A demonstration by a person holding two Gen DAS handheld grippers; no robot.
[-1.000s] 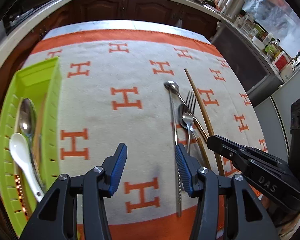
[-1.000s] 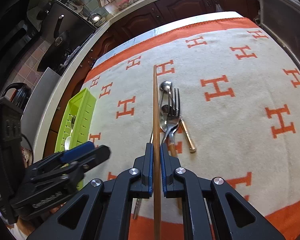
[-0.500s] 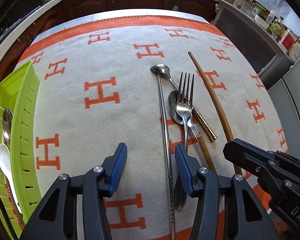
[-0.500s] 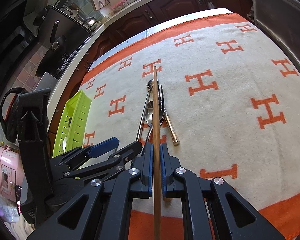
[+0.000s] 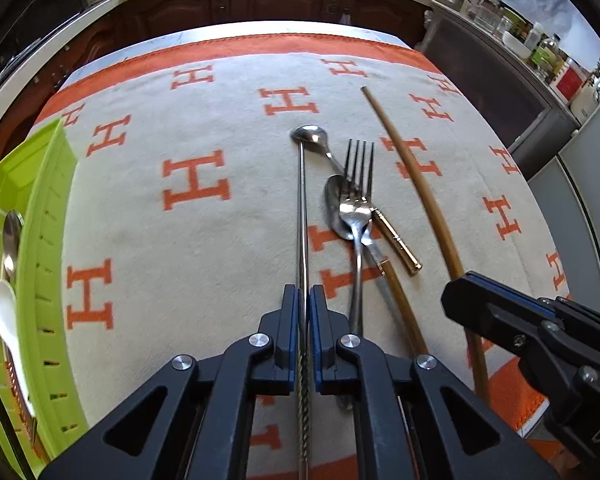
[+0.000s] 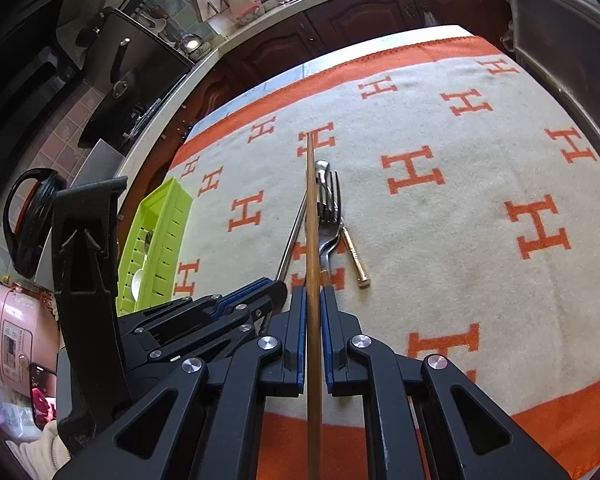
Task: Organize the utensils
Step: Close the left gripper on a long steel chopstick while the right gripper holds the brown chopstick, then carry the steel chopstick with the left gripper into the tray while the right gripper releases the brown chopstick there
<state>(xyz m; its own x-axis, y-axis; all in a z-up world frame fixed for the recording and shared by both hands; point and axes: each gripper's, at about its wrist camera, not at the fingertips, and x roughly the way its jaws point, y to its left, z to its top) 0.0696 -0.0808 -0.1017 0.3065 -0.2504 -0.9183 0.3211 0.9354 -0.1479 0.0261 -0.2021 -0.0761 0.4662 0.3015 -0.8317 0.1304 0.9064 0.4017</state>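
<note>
Left gripper (image 5: 304,300) jaws clamp the metal chopstick (image 5: 301,208); right gripper (image 6: 311,300) jaws clamp the wooden chopstick (image 6: 311,216).

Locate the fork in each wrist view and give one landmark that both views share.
Left wrist: fork right of centre, tines pointing away, lying over a spoon.
Right wrist: fork at centre, just right of the held wooden chopstick.
Shared landmark: green tray, at the left in both.

Pink rice cooker (image 6: 18,338), black pan (image 6: 128,80)
</note>
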